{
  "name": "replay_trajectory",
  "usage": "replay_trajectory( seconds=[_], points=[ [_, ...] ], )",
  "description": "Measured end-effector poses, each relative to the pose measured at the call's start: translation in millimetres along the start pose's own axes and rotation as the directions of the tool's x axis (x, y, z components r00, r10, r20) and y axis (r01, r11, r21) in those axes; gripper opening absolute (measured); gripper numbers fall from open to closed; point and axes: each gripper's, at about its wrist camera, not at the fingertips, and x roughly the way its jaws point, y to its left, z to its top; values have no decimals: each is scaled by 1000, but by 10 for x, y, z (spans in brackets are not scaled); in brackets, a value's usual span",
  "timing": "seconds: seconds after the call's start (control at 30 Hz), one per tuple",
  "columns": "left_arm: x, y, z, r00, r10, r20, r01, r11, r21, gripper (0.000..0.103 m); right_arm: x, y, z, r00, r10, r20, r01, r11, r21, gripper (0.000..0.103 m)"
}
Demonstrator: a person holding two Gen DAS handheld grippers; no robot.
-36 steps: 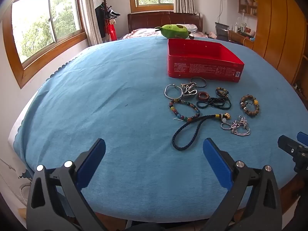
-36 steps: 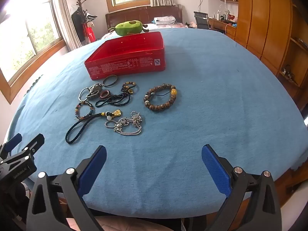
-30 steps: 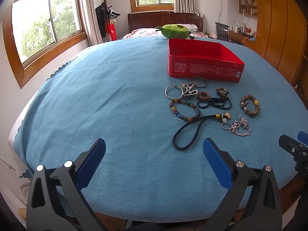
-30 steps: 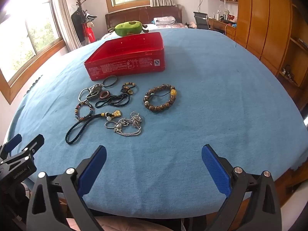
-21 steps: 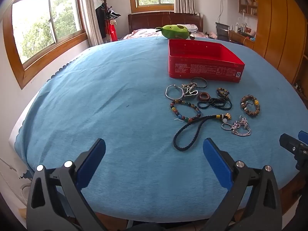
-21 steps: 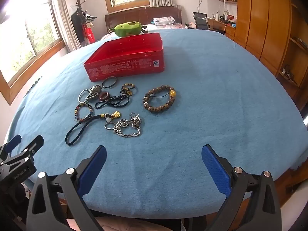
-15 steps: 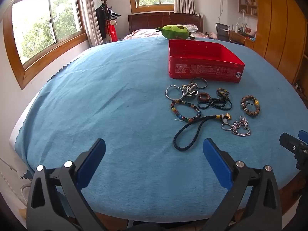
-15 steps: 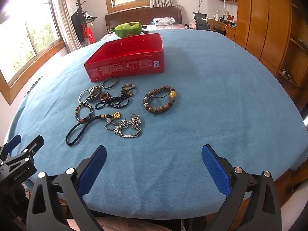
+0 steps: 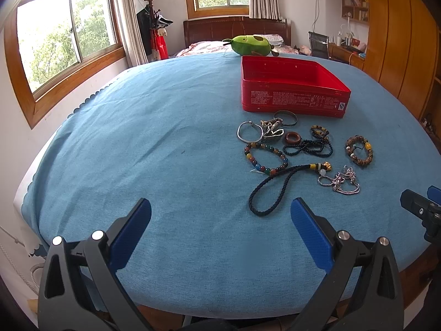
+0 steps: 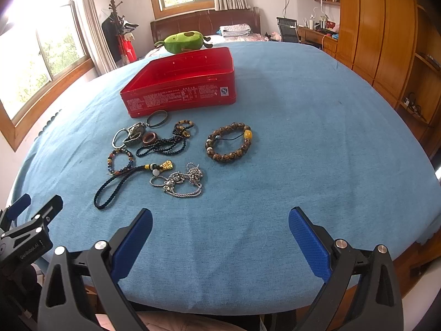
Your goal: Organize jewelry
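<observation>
Jewelry lies in a loose cluster on a blue tablecloth (image 9: 137,138) before an open red rectangular tin (image 9: 292,88).

Left wrist view: the left gripper (image 9: 220,215) hovers low at frame bottom, fingers spread wide and empty; a black braided cord loop (image 9: 273,190) at centre right runs its long axis from lower left to upper right.

Right wrist view: the right gripper (image 10: 220,224) is likewise wide and empty at frame bottom; a brown beaded bracelet (image 10: 228,142) lies flat at centre, the tin's long axis tilting up toward the right.
</observation>
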Motion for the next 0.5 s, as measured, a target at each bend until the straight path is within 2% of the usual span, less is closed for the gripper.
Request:
replay_trajectory(
  seconds=[0.5],
  points=[
    [20,-18,1,1000,2,-1,-2,1000,2,100,8,-7,-3,1000,3,0,-3,1000,2,99]
  ],
)
